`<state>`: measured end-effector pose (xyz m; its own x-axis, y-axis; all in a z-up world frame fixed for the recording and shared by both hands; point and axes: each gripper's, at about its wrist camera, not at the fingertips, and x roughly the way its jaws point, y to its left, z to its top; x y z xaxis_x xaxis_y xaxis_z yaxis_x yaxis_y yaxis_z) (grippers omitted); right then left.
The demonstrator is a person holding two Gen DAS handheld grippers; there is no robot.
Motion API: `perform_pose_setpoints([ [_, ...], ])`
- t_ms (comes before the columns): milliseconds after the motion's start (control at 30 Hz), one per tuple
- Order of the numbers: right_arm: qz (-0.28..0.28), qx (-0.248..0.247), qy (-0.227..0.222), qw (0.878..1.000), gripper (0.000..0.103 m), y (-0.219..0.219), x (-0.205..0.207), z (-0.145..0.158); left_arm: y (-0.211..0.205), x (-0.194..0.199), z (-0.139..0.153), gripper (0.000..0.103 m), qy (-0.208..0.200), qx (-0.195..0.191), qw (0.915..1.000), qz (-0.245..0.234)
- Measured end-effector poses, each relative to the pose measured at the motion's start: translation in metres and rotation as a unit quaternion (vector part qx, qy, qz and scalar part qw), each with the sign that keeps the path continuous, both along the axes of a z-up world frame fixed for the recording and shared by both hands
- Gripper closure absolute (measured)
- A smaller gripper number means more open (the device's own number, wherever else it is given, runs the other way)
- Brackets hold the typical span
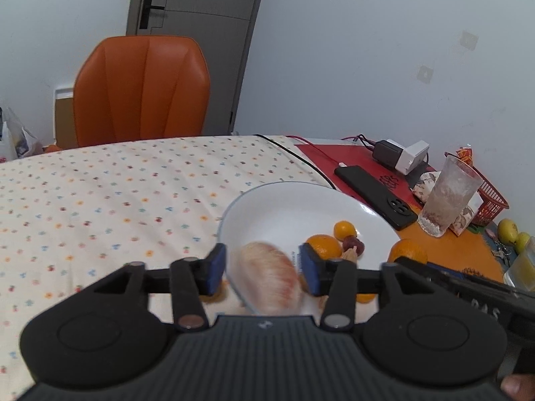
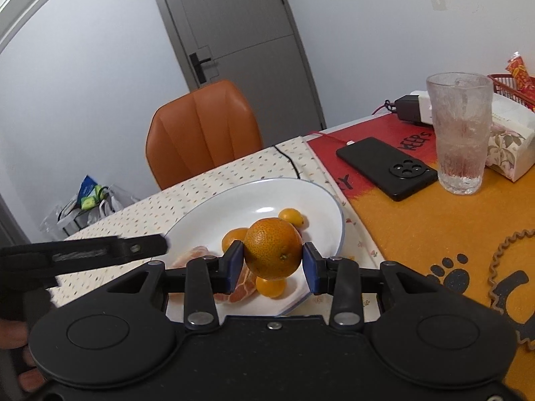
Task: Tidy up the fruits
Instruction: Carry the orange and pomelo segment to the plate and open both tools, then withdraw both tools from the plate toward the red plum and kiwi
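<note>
A white plate (image 1: 287, 207) sits on the dotted tablecloth; it also shows in the right wrist view (image 2: 254, 197). My left gripper (image 1: 262, 267) is open above the plate's near rim, with a peeled pomelo segment (image 1: 269, 275) lying between its blue pads, apart from both. On the plate lie an orange (image 1: 323, 246), a small kumquat (image 1: 345, 229) and a red grape (image 1: 352, 244). My right gripper (image 2: 272, 264) is shut on a large orange (image 2: 272, 249), held above the plate. Below it are peeled segments (image 2: 234, 287) and kumquats (image 2: 291, 216).
A black phone (image 2: 388, 167), a frosted glass (image 2: 459, 133), chargers (image 1: 399, 155) and a red basket (image 1: 491, 197) stand on the orange-red mat at the right. Lemons (image 1: 510, 232) lie at the far right. An orange chair (image 1: 142, 90) stands behind the table.
</note>
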<state>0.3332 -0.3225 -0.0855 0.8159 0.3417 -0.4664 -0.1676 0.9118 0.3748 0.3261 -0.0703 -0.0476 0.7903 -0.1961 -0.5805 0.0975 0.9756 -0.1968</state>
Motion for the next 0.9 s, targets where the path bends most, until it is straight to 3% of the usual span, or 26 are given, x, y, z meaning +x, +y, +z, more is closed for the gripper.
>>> perform_pose_setpoints([
  [67, -0.001, -0.003, -0.004, 1.0, 0.061, 0.001, 0.0, 0.002, 0.006, -0.007, 0.003, 0.033, -0.003, 0.004, 0.9999, 0.009],
  [267, 0.014, 0.009, -0.022, 1.0, 0.061, 0.005, -0.01, 0.013, 0.021, -0.026, 0.008, 0.019, -0.011, 0.001, 0.9996, 0.025],
  [367, 0.013, 0.019, -0.025, 0.999, 0.054, 0.005, -0.016, 0.017, 0.029, -0.036, 0.012, 0.014, -0.021, 0.003, 0.9989, 0.041],
  [733, 0.027, 0.03, -0.034, 0.999, 0.033, 0.019, -0.032, 0.026, 0.058, -0.067, 0.022, 0.009, -0.038, 0.007, 0.9967, 0.072],
  [900, 0.035, 0.033, -0.037, 0.998, 0.029, 0.027, -0.036, 0.031, 0.066, -0.078, 0.026, 0.007, -0.036, 0.017, 0.9964, 0.076],
])
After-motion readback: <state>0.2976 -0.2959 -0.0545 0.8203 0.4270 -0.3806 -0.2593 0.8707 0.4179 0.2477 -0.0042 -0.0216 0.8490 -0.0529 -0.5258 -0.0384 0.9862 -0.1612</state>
